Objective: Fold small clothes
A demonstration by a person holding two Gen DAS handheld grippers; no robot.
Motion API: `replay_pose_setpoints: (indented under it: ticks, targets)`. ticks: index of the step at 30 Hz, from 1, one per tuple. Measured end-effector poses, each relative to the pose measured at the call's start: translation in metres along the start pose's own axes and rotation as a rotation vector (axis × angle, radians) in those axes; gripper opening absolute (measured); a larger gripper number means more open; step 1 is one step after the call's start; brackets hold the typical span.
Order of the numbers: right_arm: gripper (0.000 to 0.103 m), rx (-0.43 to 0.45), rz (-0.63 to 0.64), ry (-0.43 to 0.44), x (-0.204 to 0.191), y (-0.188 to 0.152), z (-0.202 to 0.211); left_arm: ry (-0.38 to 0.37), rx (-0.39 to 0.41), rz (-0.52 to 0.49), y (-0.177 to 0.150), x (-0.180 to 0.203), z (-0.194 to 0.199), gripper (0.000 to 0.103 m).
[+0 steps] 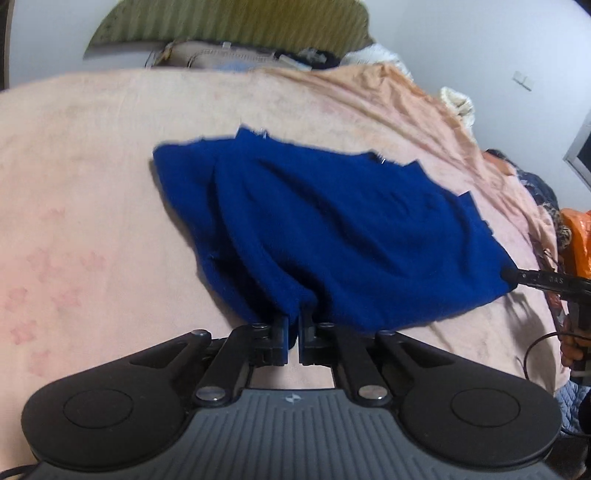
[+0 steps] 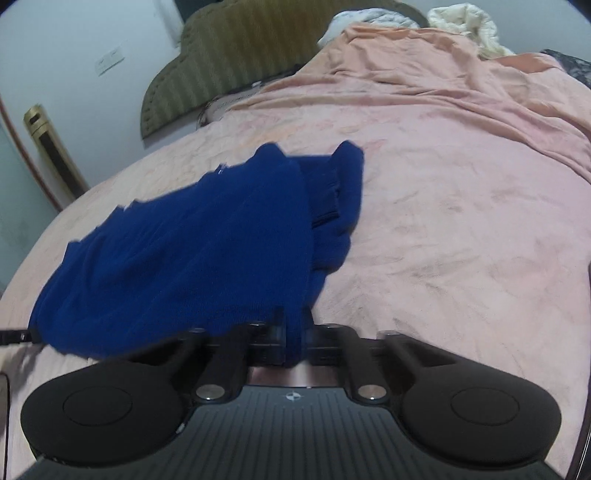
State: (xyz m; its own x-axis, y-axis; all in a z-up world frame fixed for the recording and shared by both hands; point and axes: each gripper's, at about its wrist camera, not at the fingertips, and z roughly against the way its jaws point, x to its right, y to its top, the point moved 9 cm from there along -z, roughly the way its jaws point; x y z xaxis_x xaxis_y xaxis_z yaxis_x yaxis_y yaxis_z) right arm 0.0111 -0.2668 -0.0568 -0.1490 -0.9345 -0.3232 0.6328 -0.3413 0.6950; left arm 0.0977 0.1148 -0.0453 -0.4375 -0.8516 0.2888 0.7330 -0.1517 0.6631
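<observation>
Left wrist view: the left gripper at bottom centre has its fingers pinched on the near edge of the blue sweater, which lies mid-frame on the pink blanket. The right gripper nips the sweater's corner at the right edge.

Right wrist view: its fingers clamp the sweater hem at bottom centre, likely two corners held for one even fold.

Bed with pink blanket — blue garment on it, white bedding at the head.
</observation>
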Motion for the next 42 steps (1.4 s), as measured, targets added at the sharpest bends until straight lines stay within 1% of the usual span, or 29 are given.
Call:
replay_pose_setpoints:
  ticks: [4,7,8,10,12,13,14,15,16,17,18,19,21,22,23,24,26,27,28,30,32,34,35,36,37,38,39,40,42]
  targets:
    - [0.008,0.065,0.047,-0.05,-0.004,0.01,0.02,0.069,0.034,-0.044,0.002,-0.014,0.033,0.003]
    - [0.006,0.096,0.08,-0.079,-0.004,0.018,0.035,0.077,0.029,-0.123,-0.004,-0.017,0.05,0.003]
    - [0.006,0.098,0.088,-0.089,-0.003,0.019,0.038,0.096,0.01,-0.171,-0.01,-0.016,0.049,0.003]
    - [0.005,0.073,0.099,-0.102,0.002,0.016,0.037,0.124,-0.064,-0.243,-0.027,-0.015,0.036,0.002]
    - [0.005,0.028,0.113,-0.125,0.008,0.009,0.027,0.144,-0.117,-0.268,-0.041,-0.018,0.026,0.002]
    - [0.006,0.005,0.114,-0.135,0.01,0.004,0.022,0.144,-0.122,-0.27,-0.043,-0.02,0.026,0.002]
    - [0.014,-0.011,0.11,-0.139,0.011,0.001,0.018,0.13,-0.128,-0.261,-0.042,-0.023,0.029,0.002]
    - [0.019,-0.021,0.107,-0.144,0.012,0.0,0.017,0.129,-0.128,-0.246,-0.039,-0.025,0.033,0.002]
    - [0.023,-0.009,0.1,-0.16,0.014,0.002,0.02,0.141,-0.103,-0.238,-0.031,-0.028,0.041,0.002]
    - [0.034,0.012,0.099,-0.17,0.014,0.006,0.022,0.149,-0.071,-0.242,-0.022,-0.029,0.049,0.003]
    - [0.042,0.04,0.103,-0.182,0.013,0.012,0.027,0.149,-0.042,-0.247,-0.012,-0.028,0.055,0.003]
    - [0.04,0.07,0.113,-0.188,0.01,0.019,0.031,0.141,-0.012,-0.25,0.0,-0.023,0.059,0.003]
    - [0.041,0.105,0.147,-0.176,-0.001,0.035,0.03,0.132,0.034,-0.255,0.024,-0.012,0.056,0.009]
    - [0.041,0.111,0.163,-0.158,-0.008,0.043,0.025,0.145,0.053,-0.257,0.038,-0.005,0.05,0.012]
    - [0.043,0.115,0.179,-0.137,-0.018,0.05,0.018,0.168,0.068,-0.252,0.052,0.003,0.038,0.027]
    - [0.051,0.119,0.202,-0.116,-0.028,0.058,0.009,0.183,0.076,-0.244,0.062,0.009,0.026,0.056]
    - [0.058,0.124,0.248,-0.078,-0.051,0.07,-0.017,0.212,0.11,-0.235,0.081,0.024,-0.006,0.088]
    - [0.06,0.115,0.257,-0.067,-0.059,0.076,-0.032,0.229,0.132,-0.243,0.089,0.029,-0.021,0.087]
    - [0.06,0.101,0.259,-0.054,-0.066,0.082,-0.048,0.258,0.135,-0.26,0.095,0.034,-0.039,0.087]
    - [0.06,0.084,0.262,-0.049,-0.077,0.093,-0.081,0.338,0.133,-0.293,0.103,0.039,-0.069,0.087]
    - [0.06,0.063,0.282,-0.08,-0.079,0.101,-0.111,0.436,0.129,-0.308,0.109,0.033,-0.094,0.087]
    - [0.061,0.045,0.296,-0.12,-0.076,0.106,-0.136,0.514,0.079,-0.292,0.105,0.017,-0.117,0.088]
    - [0.067,0.032,0.305,-0.155,-0.07,0.105,-0.146,0.526,0.06,-0.271,0.102,0.01,-0.123,0.088]
    - [0.078,0.031,0.311,-0.191,-0.063,0.105,-0.154,0.51,0.062,-0.237,0.102,0.007,-0.123,0.088]
    - [0.083,0.041,0.305,-0.206,-0.057,0.104,-0.156,0.496,0.072,-0.202,0.102,0.005,-0.119,0.088]
    - [0.087,0.043,0.283,-0.223,-0.051,0.105,-0.155,0.49,0.079,-0.185,0.103,0.005,-0.114,0.088]
    - [0.085,0.044,0.259,-0.242,-0.05,0.106,-0.149,0.492,0.089,-0.175,0.104,0.007,-0.109,0.088]
    - [0.083,0.064,0.249,-0.24,-0.052,0.106,-0.139,0.5,0.098,-0.167,0.103,0.008,-0.105,0.088]
    - [0.088,0.106,0.272,-0.18,-0.068,0.102,-0.121,0.517,0.092,-0.145,0.1,0.009,-0.1,0.088]
